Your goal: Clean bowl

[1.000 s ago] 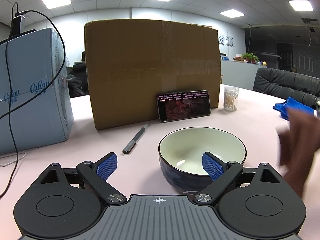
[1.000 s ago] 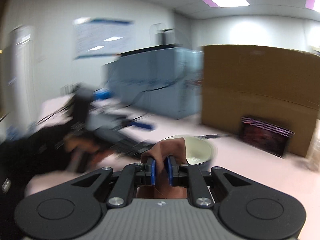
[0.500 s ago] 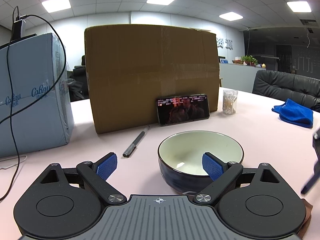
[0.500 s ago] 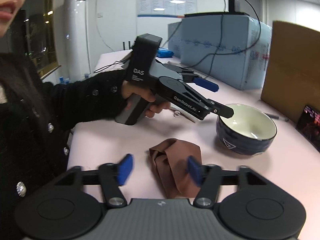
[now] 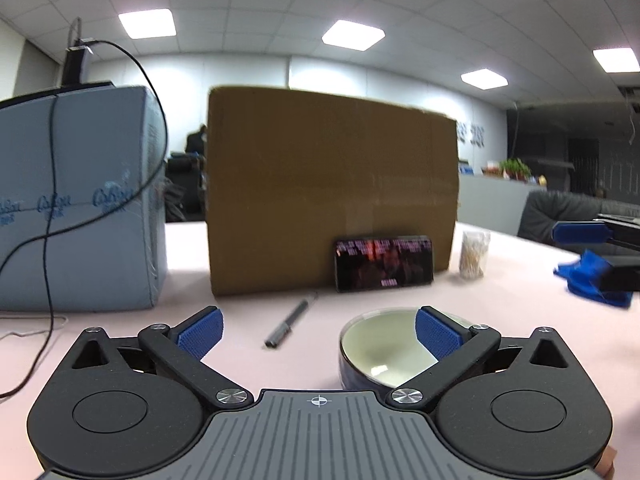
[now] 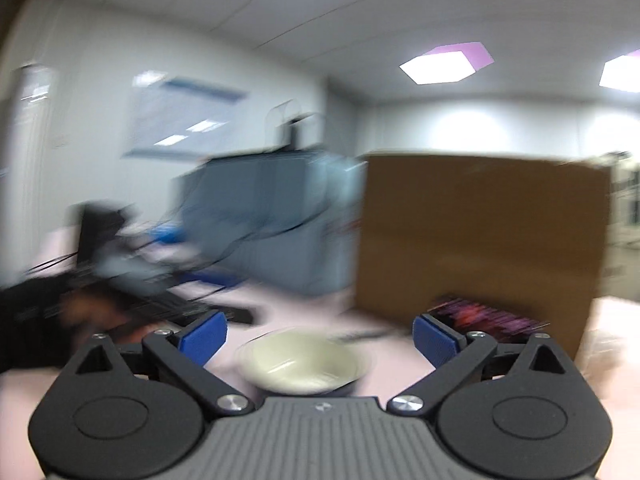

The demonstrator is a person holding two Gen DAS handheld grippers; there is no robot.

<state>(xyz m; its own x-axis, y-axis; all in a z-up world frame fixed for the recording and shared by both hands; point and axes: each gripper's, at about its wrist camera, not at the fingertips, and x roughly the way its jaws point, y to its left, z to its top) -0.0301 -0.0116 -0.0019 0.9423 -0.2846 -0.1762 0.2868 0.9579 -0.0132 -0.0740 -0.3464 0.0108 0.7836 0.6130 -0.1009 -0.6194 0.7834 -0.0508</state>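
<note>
A dark blue bowl (image 5: 380,354) with a cream inside stands on the pink table, just ahead of my left gripper (image 5: 318,330), whose right finger overlaps the bowl's right rim. The left gripper is open and empty. In the blurred right wrist view the bowl (image 6: 300,362) sits between the fingers of my right gripper (image 6: 318,334), which is open and empty. The right gripper's blue fingertips (image 5: 580,234) show at the right edge of the left wrist view. The brown cloth is not in view.
A big cardboard box (image 5: 332,196) stands behind the bowl with a phone (image 5: 384,264) leaning on it. A grey pen (image 5: 290,322) lies left of the bowl. A blue-grey box (image 5: 80,200) with cables stands left. A cotton-swab jar (image 5: 474,254) and blue cloth (image 5: 592,280) sit right.
My right gripper let go of the brown cloth, opened, and swung up to face the bowl. My left gripper tilted up and shifted left, so the bowl sits lower right in its view.
</note>
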